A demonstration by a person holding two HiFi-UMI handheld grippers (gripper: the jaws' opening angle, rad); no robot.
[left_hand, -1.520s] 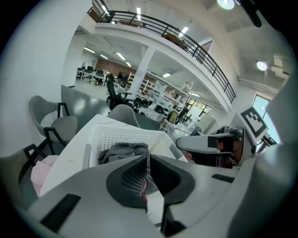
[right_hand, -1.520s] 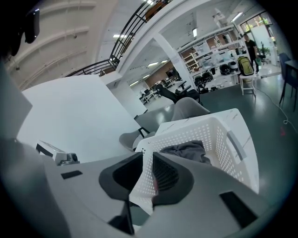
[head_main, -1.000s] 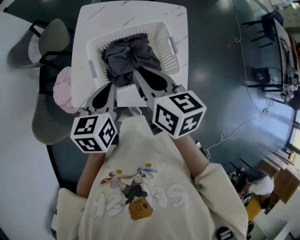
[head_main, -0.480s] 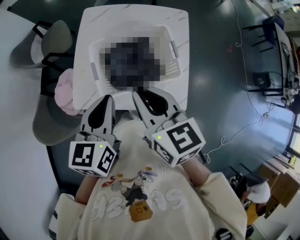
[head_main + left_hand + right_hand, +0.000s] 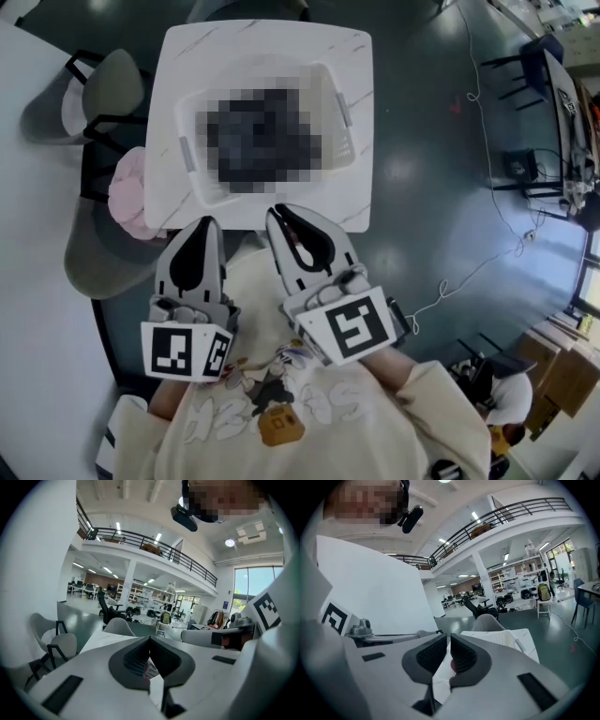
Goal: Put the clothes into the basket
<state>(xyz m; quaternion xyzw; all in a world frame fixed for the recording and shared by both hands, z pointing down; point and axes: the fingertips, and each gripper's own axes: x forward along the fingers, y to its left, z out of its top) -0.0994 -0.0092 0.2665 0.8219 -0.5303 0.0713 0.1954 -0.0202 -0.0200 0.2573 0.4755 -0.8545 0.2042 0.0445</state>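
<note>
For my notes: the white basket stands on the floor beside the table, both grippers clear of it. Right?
No. The basket stands on the table, not on the floor, as the head view shows. The left gripper and right gripper are clear of it.

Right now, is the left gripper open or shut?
Shut. In the left gripper view the jaws of the left gripper meet at their tips, and nothing is gripped between them.
</note>
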